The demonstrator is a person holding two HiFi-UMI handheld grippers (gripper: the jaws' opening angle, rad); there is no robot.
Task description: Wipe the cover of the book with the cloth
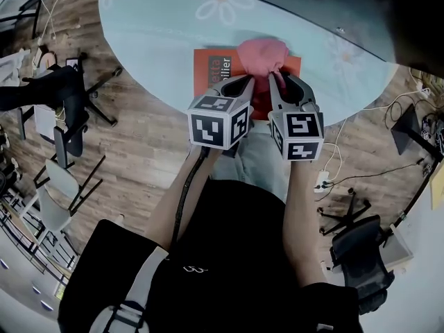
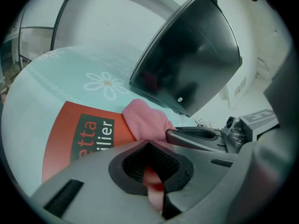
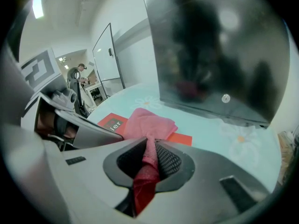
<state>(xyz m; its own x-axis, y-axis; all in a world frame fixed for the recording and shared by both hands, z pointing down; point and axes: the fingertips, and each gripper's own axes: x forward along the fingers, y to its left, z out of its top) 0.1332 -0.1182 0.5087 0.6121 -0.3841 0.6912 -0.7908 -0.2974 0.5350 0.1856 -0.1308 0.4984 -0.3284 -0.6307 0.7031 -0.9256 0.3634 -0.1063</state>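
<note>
Softness is helping you here: the pink cloth [image 1: 262, 53] is looking light and floppy, so a bunched fold is the best place to pinch. It is sitting in a heap on the red book [image 1: 208, 68], which is lying flat on the tabletop [image 1: 152, 19] and looking stiff. Your right gripper [image 3: 148, 164] jaws are squeezing a cloth fold. Your left gripper [image 2: 150, 174] jaws are pressing on a pink-red strip, likely cloth too. Both are pointing forward, side by side.
</note>
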